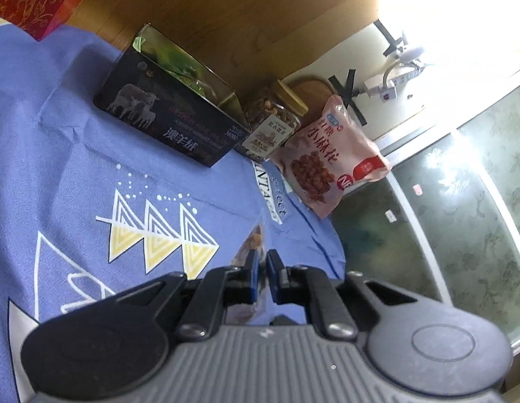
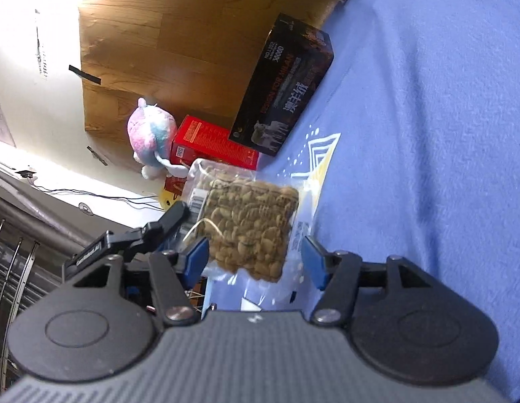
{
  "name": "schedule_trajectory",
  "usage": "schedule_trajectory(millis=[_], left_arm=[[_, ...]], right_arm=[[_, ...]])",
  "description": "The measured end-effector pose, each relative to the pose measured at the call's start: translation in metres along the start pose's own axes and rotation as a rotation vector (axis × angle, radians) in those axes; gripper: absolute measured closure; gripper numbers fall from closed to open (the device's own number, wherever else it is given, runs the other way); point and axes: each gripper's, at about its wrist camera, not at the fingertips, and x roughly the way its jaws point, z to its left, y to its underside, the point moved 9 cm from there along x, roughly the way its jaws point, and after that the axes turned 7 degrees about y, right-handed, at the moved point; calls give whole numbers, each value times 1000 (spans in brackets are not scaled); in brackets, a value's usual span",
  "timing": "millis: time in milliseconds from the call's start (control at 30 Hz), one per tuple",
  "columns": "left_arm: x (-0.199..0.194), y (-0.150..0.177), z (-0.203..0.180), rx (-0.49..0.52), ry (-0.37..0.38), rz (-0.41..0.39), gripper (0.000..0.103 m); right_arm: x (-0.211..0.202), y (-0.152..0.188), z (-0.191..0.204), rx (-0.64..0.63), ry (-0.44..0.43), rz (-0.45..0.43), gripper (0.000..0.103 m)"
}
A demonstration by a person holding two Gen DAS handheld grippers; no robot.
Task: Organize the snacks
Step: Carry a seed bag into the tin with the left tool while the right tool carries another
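Blue cloth (image 1: 92, 154) is still looking half-sorted: you're lining up a dark box (image 1: 166, 124), nut jar (image 1: 270, 124) and pink bag (image 1: 330, 158) at the far edge, your left gripper (image 1: 262, 262) is sitting pinched shut with nothing visibly in it, and your right gripper (image 2: 255, 255) is gaping around the clear nut pack (image 2: 250, 225) without pressing it.

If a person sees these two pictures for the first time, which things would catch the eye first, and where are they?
Probably the clear vacuum pack of nuts, lying on the blue cloth between the open fingers of the right gripper. Next, the dark box with sheep printed on it at the cloth's far edge, with a jar of nuts beside it and a pink snack bag beyond the jar. The left gripper is shut.
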Motion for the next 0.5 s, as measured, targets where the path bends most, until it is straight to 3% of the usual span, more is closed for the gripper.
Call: schedule_trajectory(millis=[367,400,433,467,500], left_arm=[[-28,-4,-4,-73,115,-46,96],[-28,-5,-2,-69,106,-49,96],[-29,-7,1,-56,78,-61,97],[-30,-9,2,-36,40,-76,97],[-31,-13,6,-9,-16,-87,97]], right_arm=[[21,-7,5,100,-155,67,37],[22,-8,8,98,-177,77,45],[22,-8,12,81,-190,84,60],[22,-8,14,51,-168,76,63],[22,-9,17,10,-151,67,76]])
